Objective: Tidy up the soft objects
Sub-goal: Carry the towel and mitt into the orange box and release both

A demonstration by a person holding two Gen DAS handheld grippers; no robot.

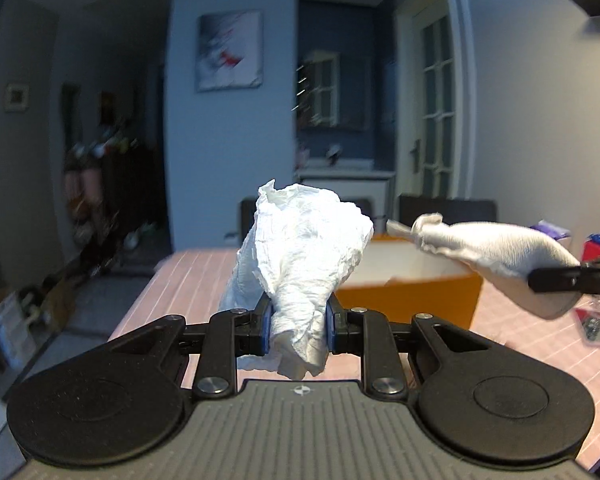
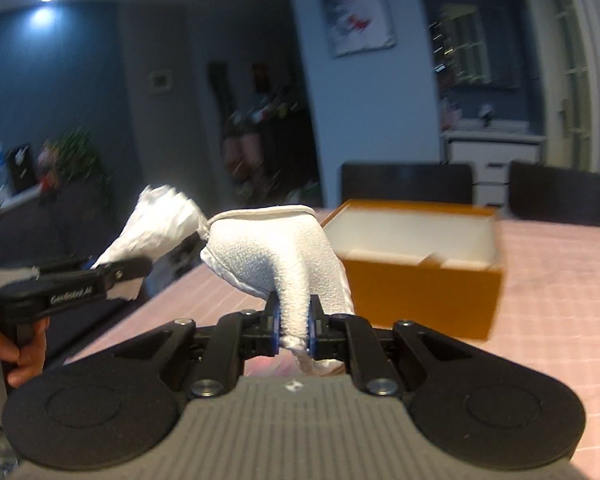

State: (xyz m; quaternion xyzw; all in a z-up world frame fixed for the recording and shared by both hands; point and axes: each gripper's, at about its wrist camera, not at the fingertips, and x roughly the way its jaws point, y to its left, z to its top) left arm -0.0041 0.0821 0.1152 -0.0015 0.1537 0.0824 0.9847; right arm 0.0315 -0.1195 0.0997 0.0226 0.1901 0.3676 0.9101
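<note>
A: Gripping first: left gripper (image 1: 297, 330) is clamped on a crumpled white paper towel (image 1: 304, 256), wad sticking up above the blue pads (image 1: 265, 330), tail hanging below. Held in the air over the near edge of the pink table (image 1: 204, 276).

B: Right gripper (image 2: 293, 330)?

A: Closed on a white terry cloth pouch (image 2: 276, 256), pinched at its narrow end, bulk standing up over the jaws. Also off the table. From the left wrist view that pouch (image 1: 496, 252) comes in from the right, tip reaching over the orange box (image 1: 416, 292).

B: Counts?

A: One paper towel, one cloth pouch, one orange box, two grippers. Box is open-topped, white inside, sits on the table beyond both grippers; contents can't be made out.

B: Surroundings, obstructions?

A: Two dark chairs (image 2: 406, 184) behind the table's far side. Person's left hand (image 2: 24, 356) on the left gripper's handle. Small coloured packets (image 1: 596, 246) at the table's right edge, too blurred to name. Towel wad blocks the box's left part in the left wrist view.
</note>
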